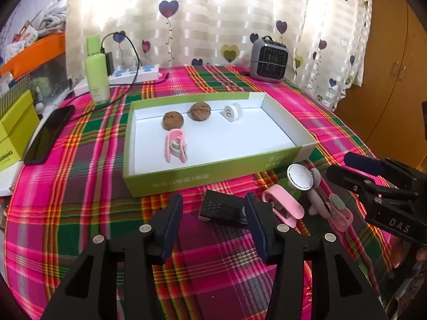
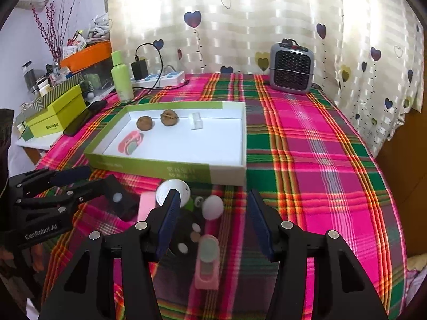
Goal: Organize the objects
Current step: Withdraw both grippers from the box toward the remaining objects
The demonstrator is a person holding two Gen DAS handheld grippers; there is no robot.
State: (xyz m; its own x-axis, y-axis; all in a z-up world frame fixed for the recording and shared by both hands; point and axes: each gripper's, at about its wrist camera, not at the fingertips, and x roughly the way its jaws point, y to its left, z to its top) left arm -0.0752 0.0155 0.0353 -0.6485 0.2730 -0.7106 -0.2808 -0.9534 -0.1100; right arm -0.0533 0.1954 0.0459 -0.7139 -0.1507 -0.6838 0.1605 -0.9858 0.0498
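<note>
A green-walled white tray (image 1: 213, 172) (image 2: 226, 170) holds two walnuts (image 1: 173, 120) (image 2: 145, 123), a white spool (image 1: 232, 112) (image 2: 196, 120) and a pink clip (image 1: 175, 146) (image 2: 130, 142). In front of it lie a black box (image 1: 221, 209) (image 2: 120, 200), a white round disc (image 1: 300, 177) (image 2: 173, 192), pink clips (image 1: 284, 206) (image 2: 206, 261) and a white ball-ended piece (image 2: 212, 207). My left gripper (image 1: 213, 225) (image 2: 88, 184) is open and empty, just before the black box. My right gripper (image 2: 213, 224) (image 1: 344, 168) is open and empty above the loose pile.
A green bottle (image 1: 96, 77) (image 2: 121, 80), power strip with charger (image 1: 133, 74) (image 2: 160, 78) and small grey heater (image 1: 269, 60) (image 2: 291, 68) stand at the back. A black phone (image 1: 49, 134) and green boxes (image 2: 57, 118) lie left. Plaid cloth (image 2: 320, 160) covers the table.
</note>
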